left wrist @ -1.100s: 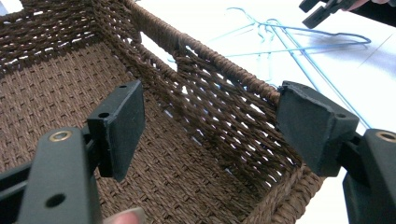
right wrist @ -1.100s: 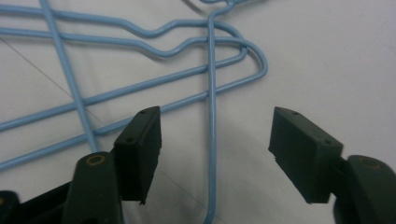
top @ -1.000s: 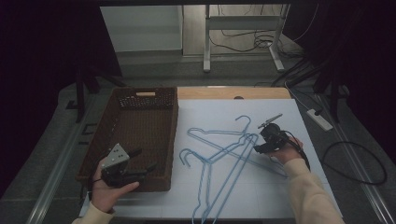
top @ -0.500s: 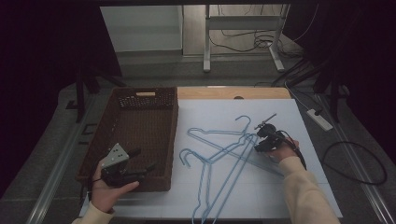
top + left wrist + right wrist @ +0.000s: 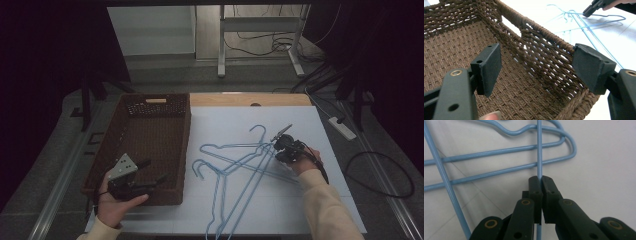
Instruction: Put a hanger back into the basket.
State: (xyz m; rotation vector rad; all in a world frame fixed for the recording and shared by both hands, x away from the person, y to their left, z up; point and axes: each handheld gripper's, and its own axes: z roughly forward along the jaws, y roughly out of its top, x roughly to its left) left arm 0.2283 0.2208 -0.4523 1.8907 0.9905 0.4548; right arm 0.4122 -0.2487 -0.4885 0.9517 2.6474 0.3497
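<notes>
Right gripper [image 5: 541, 180], seen up close in its own view, has its two black jaws pressed together on a thin blue wire of one hanger [image 5: 539, 150]; the jaws have just been closing, and the wire now runs straight up from between the pads. Just past the tips that wire crosses two other blue rods, which bend round in a rounded corner to the right, all lying on the white table sheet [image 5: 604, 157].

In the high view the right gripper [image 5: 280, 142] sits at the right side of the sheet, the hand behind it in a pale sleeve, its tips on the cluster of blue hangers [image 5: 235, 165] (three of them, as far as the overlapping wires let me count). They lie crossed over one another in the middle of the sheet, hooks toward the basket side.

Left gripper [image 5: 150, 172] is held at the near end of the brown woven basket [image 5: 135, 107], jaws spread wide with nothing between them. Its own view looks along those jaws into the basket's woven floor and side wall [image 5: 544, 50], with the hangers and the other gripper's tips [image 5: 590, 8] farther off beyond the rim.
</notes>
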